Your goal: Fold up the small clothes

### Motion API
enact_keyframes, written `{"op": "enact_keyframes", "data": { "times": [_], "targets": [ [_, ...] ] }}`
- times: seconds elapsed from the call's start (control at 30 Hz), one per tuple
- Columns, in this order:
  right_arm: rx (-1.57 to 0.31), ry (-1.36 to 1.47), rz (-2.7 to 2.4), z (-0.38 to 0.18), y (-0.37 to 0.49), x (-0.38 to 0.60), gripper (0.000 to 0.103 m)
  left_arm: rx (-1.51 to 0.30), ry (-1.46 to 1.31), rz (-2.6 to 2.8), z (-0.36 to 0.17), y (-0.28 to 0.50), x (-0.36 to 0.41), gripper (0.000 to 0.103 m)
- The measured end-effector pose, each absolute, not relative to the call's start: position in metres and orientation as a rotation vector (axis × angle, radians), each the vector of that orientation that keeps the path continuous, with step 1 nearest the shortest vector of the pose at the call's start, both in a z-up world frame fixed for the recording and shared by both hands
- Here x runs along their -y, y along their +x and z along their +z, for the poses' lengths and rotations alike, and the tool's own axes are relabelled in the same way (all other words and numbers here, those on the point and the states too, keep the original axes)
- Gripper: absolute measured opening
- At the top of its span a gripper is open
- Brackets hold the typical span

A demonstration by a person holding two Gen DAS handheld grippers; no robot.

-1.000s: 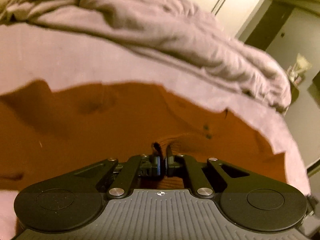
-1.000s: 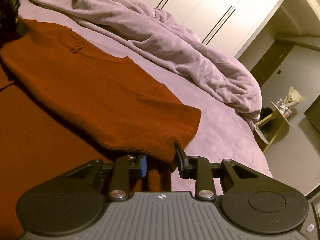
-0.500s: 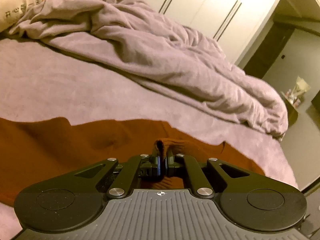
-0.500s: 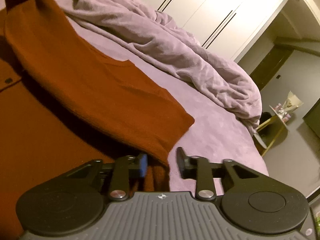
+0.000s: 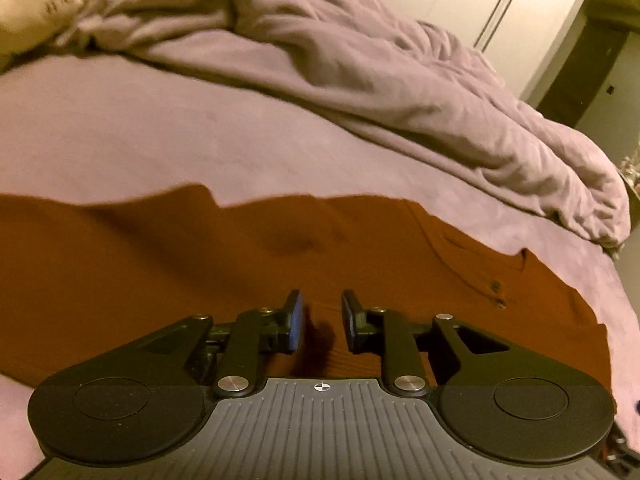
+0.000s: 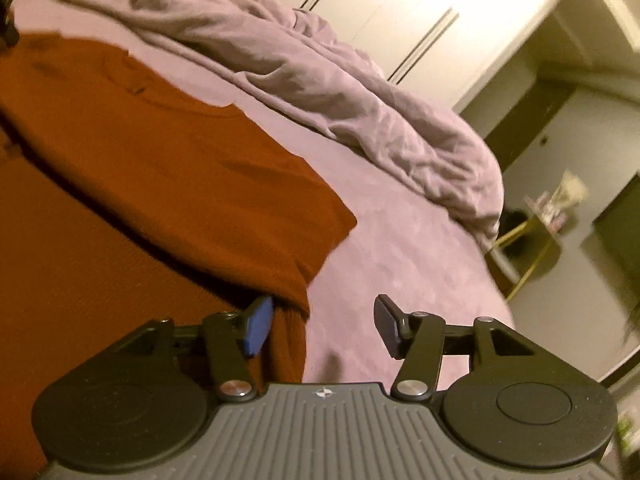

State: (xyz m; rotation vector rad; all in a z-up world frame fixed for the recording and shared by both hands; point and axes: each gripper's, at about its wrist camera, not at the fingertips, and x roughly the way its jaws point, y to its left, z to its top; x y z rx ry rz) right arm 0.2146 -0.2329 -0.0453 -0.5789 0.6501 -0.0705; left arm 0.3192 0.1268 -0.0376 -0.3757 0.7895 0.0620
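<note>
A rust-orange knit garment [image 5: 240, 264] lies spread on the purple bed sheet [image 5: 160, 136], with small buttons near its right edge. My left gripper [image 5: 321, 320] is open just above the garment and holds nothing. In the right wrist view the garment [image 6: 168, 168] has one part folded over onto the rest, its corner by my right gripper [image 6: 324, 328]. That gripper is open wide and empty, its left finger against the folded edge, its right finger over the bare sheet [image 6: 392, 248].
A rumpled purple duvet [image 5: 360, 64] lies bunched along the far side of the bed; it also shows in the right wrist view [image 6: 320, 80]. A cream pillow [image 5: 36, 8] sits far left. White wardrobe doors [image 6: 420, 20] and a small side table [image 6: 532, 232] stand beyond the bed.
My left gripper has opened and let go of the garment fold, which now lies flat. My right gripper has opened wider and the folded part has settled down.
</note>
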Motion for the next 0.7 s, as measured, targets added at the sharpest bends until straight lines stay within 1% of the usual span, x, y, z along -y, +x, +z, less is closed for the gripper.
{"op": "enact_keyframes", "data": {
  "times": [0.07,0.13,0.17,0.2,0.23,0.27,0.33,0.4,0.43,0.47,0.5,0.53,0.6,0.7],
  "targets": [
    [-0.622,-0.532,-0.071,-0.034,0.209,0.234,0.052,-0.787,-0.364,0.033,-0.035,0.314,-0.123,0.038],
    [-0.587,-0.522,-0.059,-0.027,0.208,0.225,0.043,-0.804,-0.36,-0.017,-0.038,0.31,-0.113,0.047],
    [-0.583,-0.524,-0.034,-0.027,0.21,0.217,0.041,-0.821,-0.351,-0.028,-0.042,0.311,-0.107,0.053],
    [-0.591,-0.536,-0.008,-0.03,0.213,0.209,0.039,-0.844,-0.332,-0.019,-0.048,0.311,-0.101,0.054],
    [-0.602,-0.551,0.013,-0.035,0.216,0.201,0.037,-0.868,-0.313,-0.013,-0.054,0.313,-0.096,0.058],
    [-0.62,-0.571,0.031,-0.043,0.219,0.195,0.036,-0.872,-0.292,-0.006,-0.058,0.312,-0.094,0.069],
    [-0.653,-0.637,0.044,-0.062,0.224,0.187,0.031,-0.855,-0.287,-0.011,-0.059,0.308,-0.096,0.071],
    [-0.612,-0.717,0.04,-0.073,0.221,0.182,0.031,-0.844,-0.352,-0.021,-0.054,0.298,-0.11,0.08],
    [-0.612,-0.73,0.036,-0.073,0.219,0.179,0.031,-0.835,-0.397,-0.016,-0.05,0.292,-0.12,0.091],
    [-0.621,-0.724,0.025,-0.068,0.218,0.178,0.032,-0.817,-0.447,0.002,-0.046,0.282,-0.133,0.098],
    [-0.631,-0.702,0.018,-0.063,0.216,0.178,0.036,-0.794,-0.483,0.024,-0.043,0.273,-0.146,0.098],
    [-0.636,-0.676,0.017,-0.057,0.214,0.179,0.045,-0.763,-0.521,0.042,-0.04,0.259,-0.164,0.098],
    [-0.644,-0.604,0.032,-0.045,0.206,0.182,0.057,-0.737,-0.559,0.113,-0.038,0.239,-0.197,0.098],
    [-0.661,-0.518,0.058,-0.035,0.186,0.185,0.058,-0.704,-0.628,0.297,-0.044,0.201,-0.259,0.098]
  ]
}}
